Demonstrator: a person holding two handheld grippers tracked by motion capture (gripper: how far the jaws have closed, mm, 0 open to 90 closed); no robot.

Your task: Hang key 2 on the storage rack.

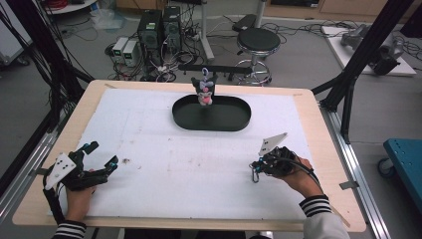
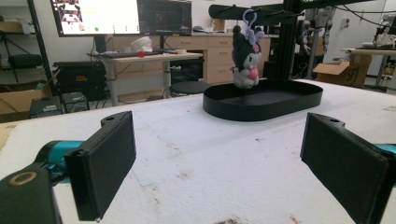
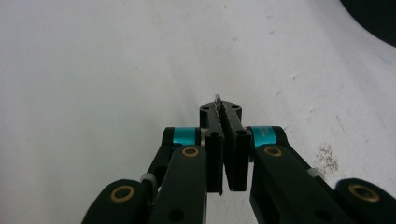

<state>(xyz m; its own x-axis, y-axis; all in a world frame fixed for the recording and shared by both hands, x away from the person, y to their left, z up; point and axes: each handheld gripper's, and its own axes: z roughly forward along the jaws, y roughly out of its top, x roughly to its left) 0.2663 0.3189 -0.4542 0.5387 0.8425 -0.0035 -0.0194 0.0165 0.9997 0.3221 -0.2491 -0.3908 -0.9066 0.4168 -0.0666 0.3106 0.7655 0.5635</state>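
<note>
A small black and purple plush toy (image 1: 204, 91) hangs by a loop from a black bar (image 1: 214, 68) over a black oval tray (image 1: 189, 119) at the far middle of the white mat. The left gripper view has the plush toy (image 2: 246, 60) above the tray (image 2: 261, 109), well beyond the jaws. My left gripper (image 1: 103, 153) rests at the near left, open, with nothing between its jaws (image 2: 215, 163). My right gripper (image 1: 256, 167) sits at the near right, tip down on the mat. It is shut (image 3: 222, 109) on a thin metal clip (image 3: 217, 99), whose loop (image 1: 255, 175) shows at the tip.
Small brown stains (image 1: 125, 161) mark the mat near the left gripper. Beyond the table's far edge stand a round stool (image 1: 258, 42) and computer cases (image 1: 159, 27) amid cables. Black frame posts (image 1: 366, 50) rise at both sides. A blue cart (image 1: 405, 154) stands to the right.
</note>
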